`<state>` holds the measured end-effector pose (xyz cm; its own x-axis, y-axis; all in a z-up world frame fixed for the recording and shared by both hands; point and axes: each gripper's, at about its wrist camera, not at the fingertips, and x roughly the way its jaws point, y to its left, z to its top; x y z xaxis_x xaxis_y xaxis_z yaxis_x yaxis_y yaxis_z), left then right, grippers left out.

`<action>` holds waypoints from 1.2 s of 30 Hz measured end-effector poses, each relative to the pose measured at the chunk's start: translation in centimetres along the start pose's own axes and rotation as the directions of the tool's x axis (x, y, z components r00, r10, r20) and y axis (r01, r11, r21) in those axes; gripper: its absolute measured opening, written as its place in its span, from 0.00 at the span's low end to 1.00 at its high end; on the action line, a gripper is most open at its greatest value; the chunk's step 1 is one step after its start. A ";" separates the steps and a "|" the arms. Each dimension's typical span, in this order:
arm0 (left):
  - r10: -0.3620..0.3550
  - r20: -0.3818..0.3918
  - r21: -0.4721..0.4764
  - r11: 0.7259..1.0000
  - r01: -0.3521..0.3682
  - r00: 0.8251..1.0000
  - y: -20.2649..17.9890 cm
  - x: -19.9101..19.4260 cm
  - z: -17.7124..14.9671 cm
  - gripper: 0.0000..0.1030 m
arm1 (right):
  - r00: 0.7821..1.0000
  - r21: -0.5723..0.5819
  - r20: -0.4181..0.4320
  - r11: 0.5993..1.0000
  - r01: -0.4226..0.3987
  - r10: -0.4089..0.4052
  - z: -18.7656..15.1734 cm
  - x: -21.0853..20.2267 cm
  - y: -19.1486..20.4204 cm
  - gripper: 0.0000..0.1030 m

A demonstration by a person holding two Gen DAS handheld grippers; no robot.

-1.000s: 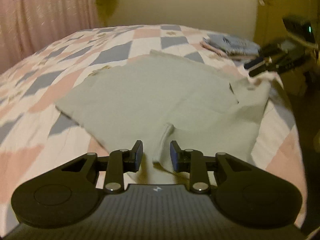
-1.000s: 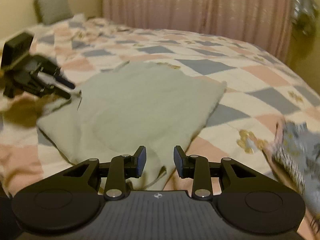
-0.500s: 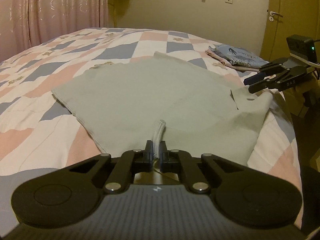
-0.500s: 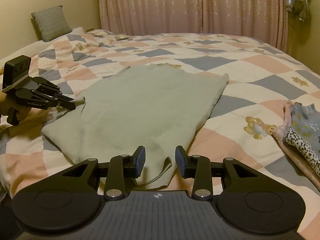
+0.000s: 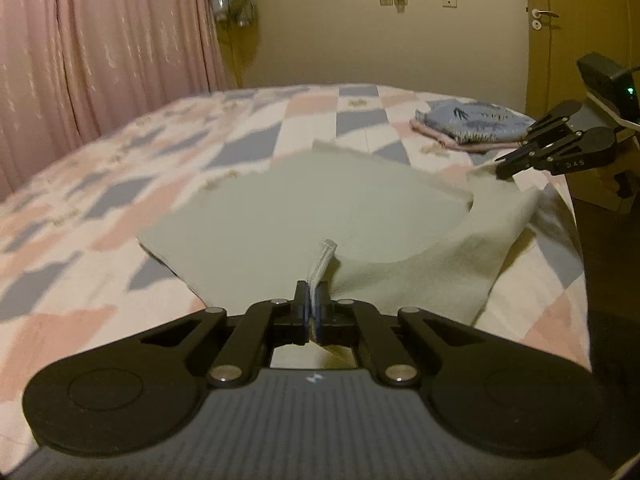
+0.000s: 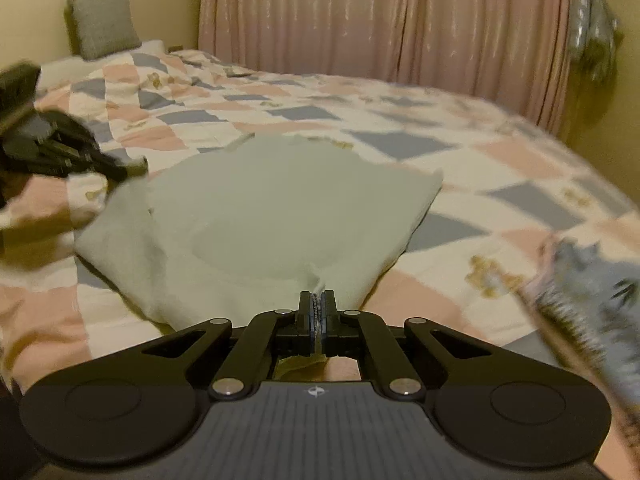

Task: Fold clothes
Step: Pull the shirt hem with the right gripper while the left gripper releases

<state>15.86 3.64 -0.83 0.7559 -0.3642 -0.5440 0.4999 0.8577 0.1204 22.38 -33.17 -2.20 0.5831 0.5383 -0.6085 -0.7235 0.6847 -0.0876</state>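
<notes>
A pale green garment [image 5: 320,208] lies partly folded on the checked bedspread [image 5: 120,208]; it also shows in the right wrist view [image 6: 288,208]. My left gripper [image 5: 311,300] is shut on the garment's near edge, with ribbed trim sticking up between the jaws. My right gripper [image 6: 318,308] is shut on the opposite near corner of the garment. Each gripper shows in the other's view, the right one [image 5: 560,152] and the left one [image 6: 72,156], pinching cloth that is lifted slightly off the bed.
A pile of folded blue and pink clothes [image 5: 472,124] lies at the bed's edge near my right gripper, also in the right wrist view [image 6: 592,284]. A grey pillow [image 6: 102,24] stands at the headboard. Pink curtains [image 6: 380,20] and a door [image 5: 580,32] border the room.
My left gripper closed on the garment's edge, then my right gripper closed on its corner. Both have since lifted the gripped cloth a little.
</notes>
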 end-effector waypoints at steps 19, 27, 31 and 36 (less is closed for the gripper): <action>0.144 -0.032 0.008 0.990 -0.144 0.989 5.0 5.0 6.4 0.00 | 0.959 -0.100 0.275 0.994 -0.046 0.073 6.5 0.8 -3.8 0.02; 0.122 -0.122 -0.101 0.986 -0.134 0.985 8.8 9.9 8.7 0.00 | 0.971 0.013 0.156 0.982 -0.187 0.182 7.9 8.8 -10.4 0.02; 0.110 -0.139 -0.144 0.981 -0.129 0.984 10.9 11.4 10.7 0.00 | 0.971 0.064 0.116 0.974 -0.218 0.210 10.3 10.2 -12.8 0.02; 0.096 -0.166 -0.186 0.974 -0.126 0.981 13.8 14.1 12.1 0.00 | 0.970 0.111 0.083 0.966 -0.235 0.227 13.6 12.3 -15.3 0.02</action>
<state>38.53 5.98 3.25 0.7195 -0.2152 -0.6603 0.3131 0.9492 0.0319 45.65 -30.30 2.37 0.4322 0.7184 -0.5452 -0.7949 0.5890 0.1460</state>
